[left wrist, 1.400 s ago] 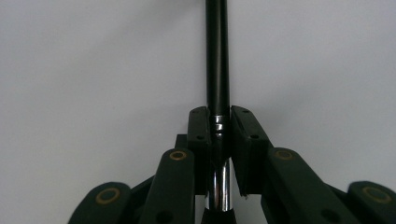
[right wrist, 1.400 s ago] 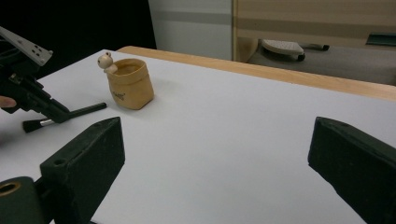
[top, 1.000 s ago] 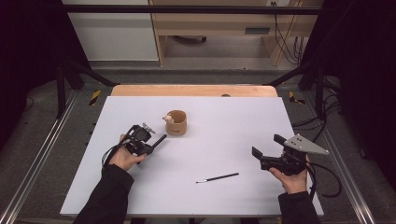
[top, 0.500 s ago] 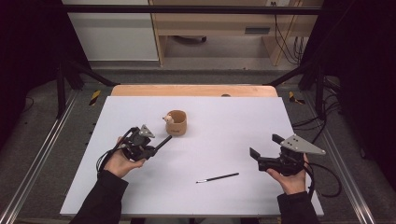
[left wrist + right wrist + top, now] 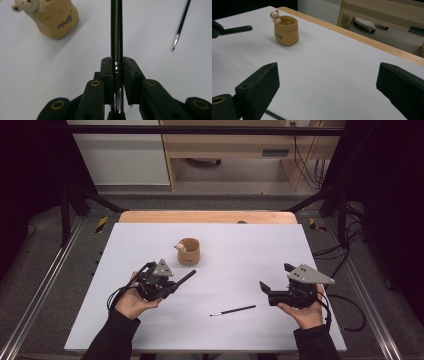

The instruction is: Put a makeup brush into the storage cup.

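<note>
My left gripper point(image 5: 172, 285) is shut on a black pen barrel point(image 5: 185, 278) and held above the white table's left half. The barrel point(image 5: 116, 30) runs straight out between the pads, with a chrome band at the grip. Just beyond it stands a tan cup point(image 5: 189, 251) with a small bear figure point(image 5: 26, 5) on its rim. A thin black refill point(image 5: 233, 310) lies on the table near the front, between the two hands. My right gripper point(image 5: 275, 276) hovers open at the right with nothing between its fingers, pointing toward the cup point(image 5: 286, 30).
The white table top point(image 5: 250, 245) ends in a wooden strip point(image 5: 362, 37) at the far edge. Metal frame rails run along both sides. Cables trail off the table to the right of my right hand.
My left hand has drifted toward the near edge and lifted a little, carrying the black barrel. The right hand has barely moved.
</note>
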A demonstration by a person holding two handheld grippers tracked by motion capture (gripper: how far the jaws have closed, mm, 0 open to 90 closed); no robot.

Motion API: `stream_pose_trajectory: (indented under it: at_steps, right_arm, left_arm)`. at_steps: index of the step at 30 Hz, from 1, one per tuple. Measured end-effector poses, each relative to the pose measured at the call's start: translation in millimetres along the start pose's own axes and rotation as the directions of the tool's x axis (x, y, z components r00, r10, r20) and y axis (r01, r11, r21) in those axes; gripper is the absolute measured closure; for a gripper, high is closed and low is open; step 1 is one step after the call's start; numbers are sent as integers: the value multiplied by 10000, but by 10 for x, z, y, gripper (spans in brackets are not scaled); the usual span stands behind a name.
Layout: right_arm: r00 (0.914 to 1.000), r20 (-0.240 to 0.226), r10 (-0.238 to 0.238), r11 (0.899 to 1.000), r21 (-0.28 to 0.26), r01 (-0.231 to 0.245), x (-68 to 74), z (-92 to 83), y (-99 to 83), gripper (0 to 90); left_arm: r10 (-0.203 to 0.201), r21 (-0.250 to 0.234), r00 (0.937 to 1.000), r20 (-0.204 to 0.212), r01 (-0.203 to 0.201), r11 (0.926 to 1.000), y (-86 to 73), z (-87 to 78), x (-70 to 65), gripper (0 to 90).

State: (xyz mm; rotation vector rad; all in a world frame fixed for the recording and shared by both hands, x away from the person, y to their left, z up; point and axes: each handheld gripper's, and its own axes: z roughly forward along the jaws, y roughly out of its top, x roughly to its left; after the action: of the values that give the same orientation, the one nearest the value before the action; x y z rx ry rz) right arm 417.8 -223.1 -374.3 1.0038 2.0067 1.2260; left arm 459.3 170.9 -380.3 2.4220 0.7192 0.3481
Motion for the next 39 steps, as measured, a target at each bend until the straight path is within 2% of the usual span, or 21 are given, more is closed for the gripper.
stream_pose_trajectory:
  at_steps: [4, 11, 20, 23, 30, 39]
  right_arm:
    - [9992, -95, -386, 9989, 250, 389, 63, 32, 19, 53]
    - [9942, -287, -1039, 9924, 636, 1056, 173, 85, 81, 56]
    - [9772, -627, -2027, 9718, 1095, 2087, 310, 167, 233, 64]
    - [9737, -770, -2145, 9672, 1221, 2227, 357, 188, 270, 66]
    - [9548, -1156, -2738, 9470, 1411, 2886, 465, 228, 341, 67]
    - [9205, -1700, -3519, 9106, 1657, 3787, 605, 261, 412, 73]
  left_arm:
    - [180, -106, 9996, 218, -178, 9998, 44, -3, -70, 782]
    - [559, -113, 9980, 301, -556, 9984, 123, 18, -148, 783]
    - [889, -75, 9940, 632, -886, 9960, 202, 26, -186, 782]
    - [971, -94, 9927, 721, -967, 9953, 229, 34, -201, 782]
    - [1206, -107, 9879, 970, -1202, 9927, 282, 65, -242, 783]
    - [1411, -106, 9811, 1326, -1410, 9900, 303, 99, -262, 783]
